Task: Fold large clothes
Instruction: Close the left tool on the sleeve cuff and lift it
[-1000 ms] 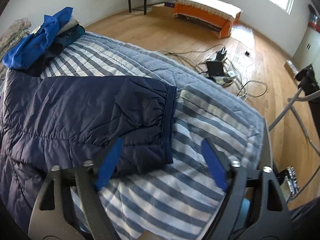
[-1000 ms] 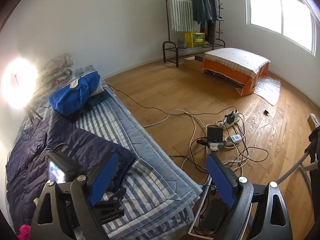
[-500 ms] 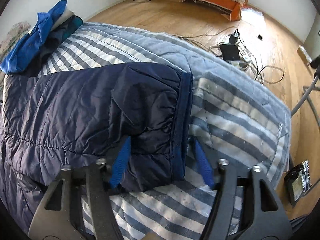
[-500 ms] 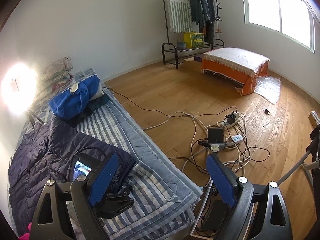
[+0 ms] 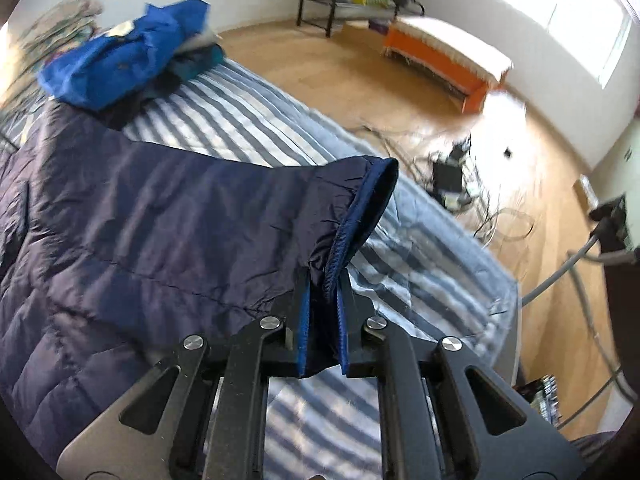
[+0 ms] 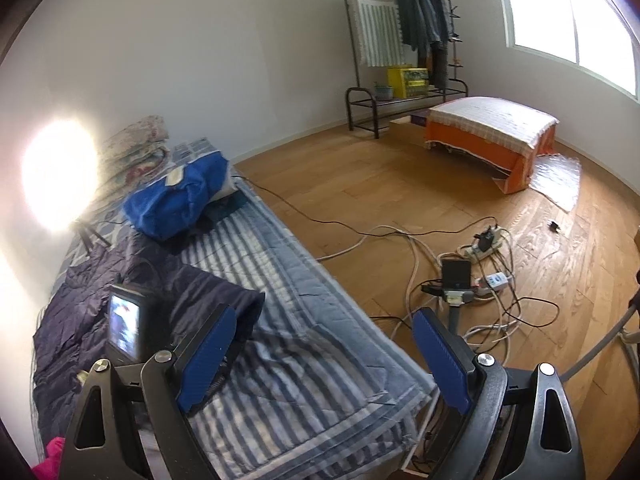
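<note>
A navy quilted jacket [image 5: 140, 232] lies spread on the striped bedding [image 5: 248, 120]. My left gripper [image 5: 322, 280] has its jaws closing on the sleeve cuff [image 5: 360, 208], and the pads pinch the cuff's lower corner. The sleeve end hangs lifted off the bedding. In the right wrist view, the jacket [image 6: 80, 320] lies at the left, with the left gripper's small screen [image 6: 124, 328] over it. My right gripper [image 6: 324, 348] stands open above the bedding's [image 6: 304, 360] near corner, with nothing between its blue pads.
A bright blue garment pile [image 6: 176, 196] sits at the far end of the bedding. Cables and power strips [image 6: 472, 276] sprawl on the wood floor to the right. An orange low bed [image 6: 488, 136] and a clothes rack [image 6: 400, 40] stand by the far wall.
My left gripper went from open around the cuff to closed on it, then rose with the sleeve end lifted off the bedding. The right gripper has stayed in place, still open.
</note>
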`<action>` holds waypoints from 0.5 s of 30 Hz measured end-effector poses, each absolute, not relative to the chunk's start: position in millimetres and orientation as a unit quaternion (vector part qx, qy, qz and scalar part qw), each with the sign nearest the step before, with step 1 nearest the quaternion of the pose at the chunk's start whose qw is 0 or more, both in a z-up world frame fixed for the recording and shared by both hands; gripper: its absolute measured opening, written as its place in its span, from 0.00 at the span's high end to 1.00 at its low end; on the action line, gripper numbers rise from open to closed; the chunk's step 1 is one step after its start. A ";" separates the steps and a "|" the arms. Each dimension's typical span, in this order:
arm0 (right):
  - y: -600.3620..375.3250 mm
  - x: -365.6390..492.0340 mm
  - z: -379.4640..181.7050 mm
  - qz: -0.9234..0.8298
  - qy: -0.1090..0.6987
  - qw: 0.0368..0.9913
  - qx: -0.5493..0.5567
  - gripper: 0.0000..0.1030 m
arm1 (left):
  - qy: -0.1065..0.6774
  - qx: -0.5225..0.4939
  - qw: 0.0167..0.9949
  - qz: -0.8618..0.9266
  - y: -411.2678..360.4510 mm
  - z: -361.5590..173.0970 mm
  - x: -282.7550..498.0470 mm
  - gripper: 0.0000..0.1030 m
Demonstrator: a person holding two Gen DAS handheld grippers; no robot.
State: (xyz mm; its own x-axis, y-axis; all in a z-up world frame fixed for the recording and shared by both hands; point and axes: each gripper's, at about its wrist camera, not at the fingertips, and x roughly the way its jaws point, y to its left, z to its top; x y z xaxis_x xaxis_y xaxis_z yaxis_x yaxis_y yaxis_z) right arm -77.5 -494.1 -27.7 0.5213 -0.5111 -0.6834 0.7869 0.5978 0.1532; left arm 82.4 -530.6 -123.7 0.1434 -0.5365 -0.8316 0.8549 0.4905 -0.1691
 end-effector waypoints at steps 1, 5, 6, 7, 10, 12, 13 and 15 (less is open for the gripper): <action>-491.1 -74.4 -26.2 -0.380 0.300 0.844 0.230 0.11 | 0.451 0.167 0.739 -0.471 -522.2 -115.8 87.1 0.91; -474.0 -56.0 -20.0 -0.354 0.294 0.859 0.226 0.11 | 0.449 0.122 0.760 -0.454 -478.5 -82.7 115.6 0.91; -469.2 -50.8 -18.7 -0.346 0.293 0.862 0.226 0.11 | 0.450 0.110 0.764 -0.449 -468.6 -76.6 121.2 0.91; -464.4 -45.4 -17.3 -0.337 0.293 0.866 0.226 0.11 | 0.450 0.099 0.768 -0.445 -459.4 -71.6 126.9 0.91; -448.7 -30.2 -13.5 -0.317 0.289 0.876 0.220 0.11 | 0.453 0.059 0.781 -0.426 -420.7 -56.6 145.0 0.91; -436.8 -19.3 -10.8 -0.305 0.286 0.883 0.213 0.11 | 0.455 0.040 0.790 -0.410 -398.7 -49.9 159.1 0.91; -431.4 -15.0 -10.1 -0.299 0.285 0.886 0.211 0.11 | 0.454 0.031 0.795 -0.401 -385.5 -46.8 166.3 0.91; -420.8 -4.6 -9.3 -0.287 0.285 0.891 0.207 0.11 | 0.455 0.015 0.803 -0.386 -362.1 -42.9 181.3 0.91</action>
State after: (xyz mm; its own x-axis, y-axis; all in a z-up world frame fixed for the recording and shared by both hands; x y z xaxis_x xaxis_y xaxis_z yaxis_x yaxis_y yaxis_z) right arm -4.6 -420.8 -9.3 0.6727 -0.3939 -0.6263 0.6300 0.7488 0.2058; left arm 181.3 -362.1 -42.9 0.2887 -0.6063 -0.7410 0.6330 0.7016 -0.3274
